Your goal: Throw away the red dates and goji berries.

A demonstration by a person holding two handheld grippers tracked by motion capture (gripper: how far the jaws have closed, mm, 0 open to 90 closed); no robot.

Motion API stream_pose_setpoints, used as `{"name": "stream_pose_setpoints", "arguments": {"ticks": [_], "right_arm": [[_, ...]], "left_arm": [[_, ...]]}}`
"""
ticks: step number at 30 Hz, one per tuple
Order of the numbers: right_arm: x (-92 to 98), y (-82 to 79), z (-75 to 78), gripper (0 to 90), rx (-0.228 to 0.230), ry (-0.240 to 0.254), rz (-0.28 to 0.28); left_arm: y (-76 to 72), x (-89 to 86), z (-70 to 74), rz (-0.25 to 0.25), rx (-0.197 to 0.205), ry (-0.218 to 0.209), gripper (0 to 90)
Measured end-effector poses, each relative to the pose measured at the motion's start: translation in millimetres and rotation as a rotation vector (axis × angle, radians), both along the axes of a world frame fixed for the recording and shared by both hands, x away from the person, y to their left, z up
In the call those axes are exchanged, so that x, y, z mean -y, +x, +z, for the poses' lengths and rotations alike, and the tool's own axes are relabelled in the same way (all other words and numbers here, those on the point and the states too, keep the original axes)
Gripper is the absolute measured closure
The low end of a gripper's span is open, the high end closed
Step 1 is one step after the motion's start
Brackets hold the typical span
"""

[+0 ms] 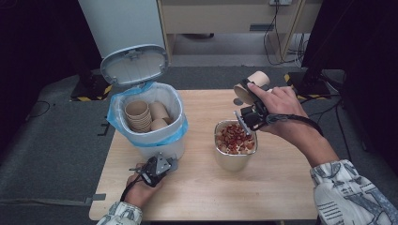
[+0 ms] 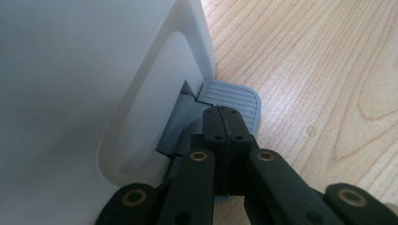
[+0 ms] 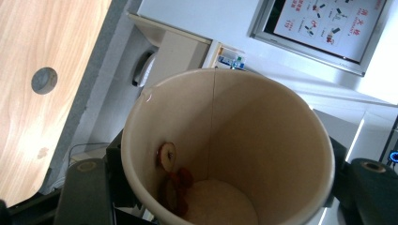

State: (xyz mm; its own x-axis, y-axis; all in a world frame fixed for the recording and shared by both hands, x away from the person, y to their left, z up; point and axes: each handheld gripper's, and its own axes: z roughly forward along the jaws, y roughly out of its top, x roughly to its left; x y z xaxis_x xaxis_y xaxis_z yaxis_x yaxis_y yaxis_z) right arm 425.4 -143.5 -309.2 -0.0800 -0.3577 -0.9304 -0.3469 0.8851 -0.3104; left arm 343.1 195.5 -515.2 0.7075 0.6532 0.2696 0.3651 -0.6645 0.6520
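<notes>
I am holding a paper cup (image 1: 251, 86) between the jaws of my right gripper (image 1: 248, 104), tipped on its side above and just behind the metal container (image 1: 233, 158) of red pieces (image 1: 236, 138). Looking along the jaws into the cup's mouth (image 3: 225, 150), I am seeing a few red slices (image 3: 171, 176) clinging to its inner wall near the bottom. Across the table, my left gripper (image 1: 162, 165) is resting with its jaws pressed together, empty, their tips on the grey pedal (image 2: 232, 101) at the foot of the white bin (image 1: 155, 123). The bin's lid (image 1: 134, 64) is standing open above a blue liner (image 1: 117, 119), with stacked paper cups (image 1: 139, 115) inside.
</notes>
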Motion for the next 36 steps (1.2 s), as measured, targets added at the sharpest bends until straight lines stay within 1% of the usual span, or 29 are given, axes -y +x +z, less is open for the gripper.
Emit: {"name": "stream_pose_setpoints", "arguments": {"ticks": [5,8,9,10,12,13,14,16,17,18,19,22,24,25,27,28,29,30,32,33,34,36], "right_arm": [[0.2,-0.7,-0.8,32.0,0.007,0.001,0.01],[0.4,-0.4,-0.3,32.0,0.013,-0.001,0.007],[0.3,-0.4,1.9,32.0,0.02,0.004,0.006],[0.3,-0.7,4.3,32.0,0.024,0.023,0.004],[-0.6,-0.8,5.8,32.0,0.037,0.034,0.009],[-2.4,-1.1,1.8,32.0,0.04,0.019,0.011],[-5.3,-1.8,-7.0,32.0,0.018,-0.007,0.021],[-11.5,-3.0,-28.8,32.0,-0.024,-0.084,0.038],[-13.3,-3.3,-35.5,32.0,-0.036,-0.092,0.041],[-14.4,-3.1,-38.3,32.0,-0.039,-0.09,0.045],[-14.3,-2.6,-38.0,32.0,-0.038,-0.074,0.04],[-10.7,0.0,-29.9,32.0,-0.025,-0.027,0.03],[-8.9,-0.8,-29.2,32.0,-0.026,-0.059,0.022],[-8.4,-0.9,-30.0,32.0,-0.029,-0.067,0.025],[-5.9,-1.1,-29.6,32.0,-0.046,-0.037,0.017],[-3.9,-0.7,-28.3,32.0,-0.053,0.001,0.009],[-2.5,0.3,-27.3,32.0,-0.058,0.024,0.012],[-1.2,0.3,-26.4,32.0,-0.067,0.04,0.001],[0.4,0.9,-26.9,31.9,-0.082,0.071,-0.005],[1.1,2.2,-27.0,31.8,-0.097,0.094,-0.002],[1.7,2.7,-26.9,31.8,-0.1,0.102,-0.008],[3.5,5.6,-26.2,31.7,-0.126,0.161,-0.014]], "left_arm": [[0.0,0.1,0.0,0.0,0.001,0.0,89.6],[-0.1,0.1,-0.1,0.0,0.0,0.0,89.5],[0.0,0.0,0.0,0.0,0.0,0.0,89.6],[0.0,0.0,0.0,0.0,0.0,0.0,89.6],[0.1,0.0,-0.1,0.0,0.0,-0.001,89.6],[0.1,-0.1,0.0,0.001,-0.001,-0.002,89.6],[0.0,0.0,0.1,0.0,-0.001,0.0,89.6],[0.0,-0.1,0.1,0.0,-0.001,0.0,89.5],[-0.1,-0.1,0.1,0.0,0.0,0.0,89.5],[-0.1,0.0,0.1,0.0,0.0,0.001,89.6],[-0.1,0.0,0.1,0.0,0.0,0.0,89.6],[0.1,-0.3,0.0,0.0,-0.002,-0.003,89.6],[0.1,-0.3,0.1,0.0,-0.002,-0.002,89.6],[0.1,-0.3,0.1,0.0,-0.002,-0.002,89.5],[-0.1,0.0,0.1,0.001,0.0,0.0,89.6],[-0.2,0.1,0.1,0.001,0.0,0.001,89.6],[-0.2,0.1,0.1,0.001,0.0,0.0,89.6],[-0.1,0.0,0.1,0.001,0.0,0.0,89.5],[0.0,-0.1,0.1,0.001,-0.001,-0.002,89.6],[0.0,-0.2,0.0,0.001,-0.001,-0.003,89.6],[0.0,-0.3,0.0,0.0,-0.001,-0.003,89.6],[0.0,-0.2,0.0,0.0,-0.001,-0.002,89.5]]}}
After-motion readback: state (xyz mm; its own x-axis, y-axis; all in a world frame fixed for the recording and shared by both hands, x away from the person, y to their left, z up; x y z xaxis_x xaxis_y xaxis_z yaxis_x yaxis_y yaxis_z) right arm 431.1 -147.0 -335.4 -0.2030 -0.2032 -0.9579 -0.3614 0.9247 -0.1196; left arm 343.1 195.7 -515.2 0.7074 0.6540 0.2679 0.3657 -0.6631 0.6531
